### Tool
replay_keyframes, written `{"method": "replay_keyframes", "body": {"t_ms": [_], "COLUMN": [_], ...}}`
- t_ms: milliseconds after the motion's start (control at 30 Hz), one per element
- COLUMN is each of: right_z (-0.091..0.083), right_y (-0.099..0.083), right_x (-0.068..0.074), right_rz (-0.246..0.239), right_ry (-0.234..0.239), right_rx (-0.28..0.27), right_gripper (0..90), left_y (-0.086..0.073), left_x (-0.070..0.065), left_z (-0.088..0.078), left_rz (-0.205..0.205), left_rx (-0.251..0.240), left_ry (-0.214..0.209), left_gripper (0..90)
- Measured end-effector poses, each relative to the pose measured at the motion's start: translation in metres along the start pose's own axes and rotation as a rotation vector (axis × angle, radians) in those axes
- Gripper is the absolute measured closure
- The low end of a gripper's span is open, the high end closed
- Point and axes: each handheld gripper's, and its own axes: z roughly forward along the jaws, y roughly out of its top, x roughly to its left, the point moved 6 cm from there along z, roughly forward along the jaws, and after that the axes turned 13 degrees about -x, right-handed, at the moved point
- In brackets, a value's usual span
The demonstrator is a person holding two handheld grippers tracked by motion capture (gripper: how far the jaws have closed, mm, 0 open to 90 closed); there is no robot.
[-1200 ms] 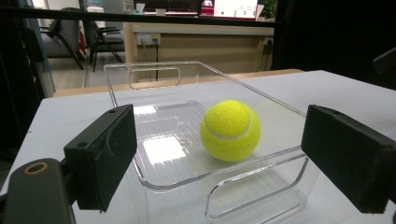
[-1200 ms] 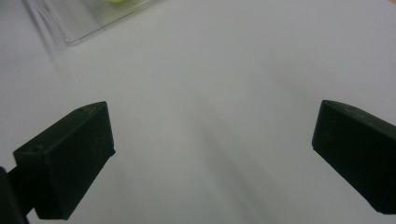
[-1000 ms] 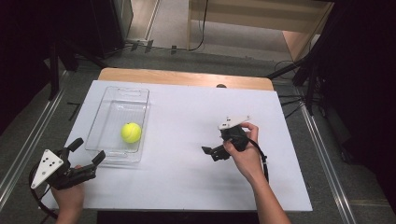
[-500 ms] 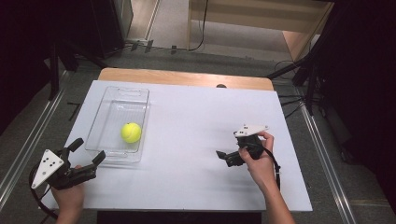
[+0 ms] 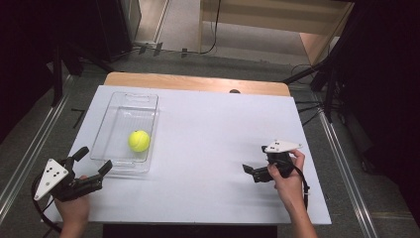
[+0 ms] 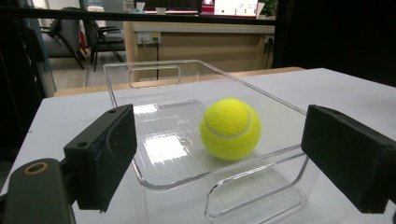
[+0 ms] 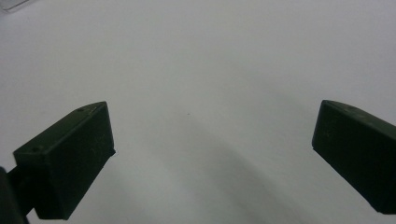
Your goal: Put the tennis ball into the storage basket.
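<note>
A yellow-green tennis ball point(image 5: 139, 140) lies inside a clear plastic tray point(image 5: 117, 158) on the left half of the white table point(image 5: 208, 124). My left gripper point(image 5: 93, 158) is open just short of the tray's near end, with empty jaws pointing at it. In the left gripper view the ball point(image 6: 230, 128) rests in the tray point(image 6: 154, 70) beyond the wide-apart jaws of my left gripper point(image 6: 226, 156). My right gripper point(image 5: 254, 160) is open and empty at the table's right side, low over bare tabletop. In its own view, my right gripper point(image 7: 215, 154) faces white surface.
A wooden strip point(image 5: 193, 82) runs along the table's far edge. Metal rails point(image 5: 29, 148) flank the table on the floor, and dark stands and cables point(image 5: 317, 84) sit at the back right. Bare white tabletop lies between the tray and the right hand.
My right gripper has moved to the right and nearer the table's front edge, staying open. The left gripper, the tray and the ball have not moved.
</note>
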Motion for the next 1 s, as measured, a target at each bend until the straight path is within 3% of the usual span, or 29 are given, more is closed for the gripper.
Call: {"method": "replay_keyframes", "body": {"t_ms": [1000], "right_z": [-0.042], "right_y": [-0.033], "right_x": [-0.027], "right_rz": [0.076], "right_ry": [-0.082], "right_rx": [-0.130], "right_gripper": [0.0], "left_y": [0.000], "left_x": [-0.001], "left_z": [0.000], "left_rz": [0.007], "left_rx": [0.001], "left_ry": [-0.001], "left_gripper": [11.1]}}
